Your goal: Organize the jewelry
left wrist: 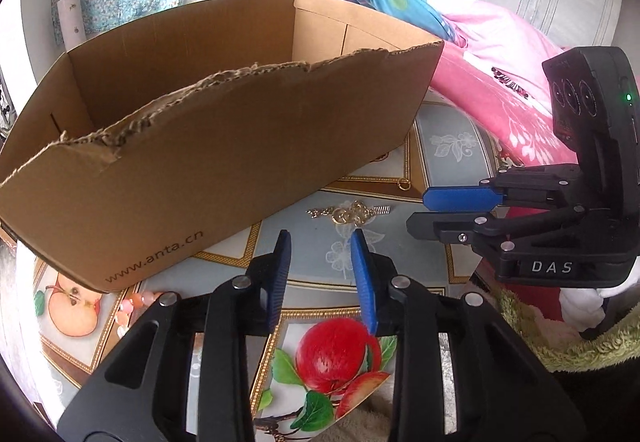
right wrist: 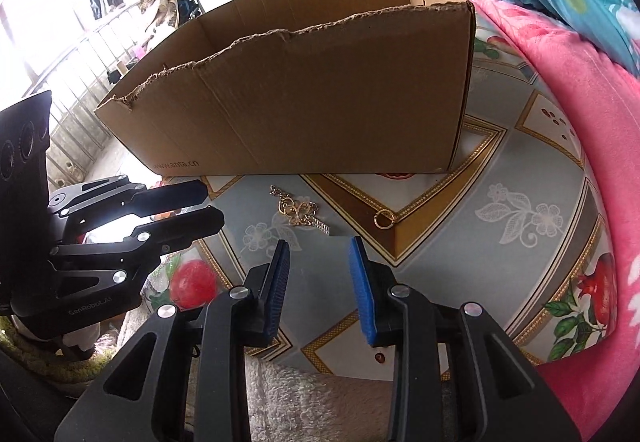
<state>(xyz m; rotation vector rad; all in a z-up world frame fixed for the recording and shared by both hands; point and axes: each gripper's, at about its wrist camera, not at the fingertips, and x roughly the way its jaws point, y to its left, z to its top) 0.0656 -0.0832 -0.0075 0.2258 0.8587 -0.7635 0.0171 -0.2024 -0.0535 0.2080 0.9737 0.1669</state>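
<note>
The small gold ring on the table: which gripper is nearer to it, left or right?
Right, as far as I can judge. The right gripper sits just short of the ring; the left gripper sits further off, nearer the gold brooch.
</note>
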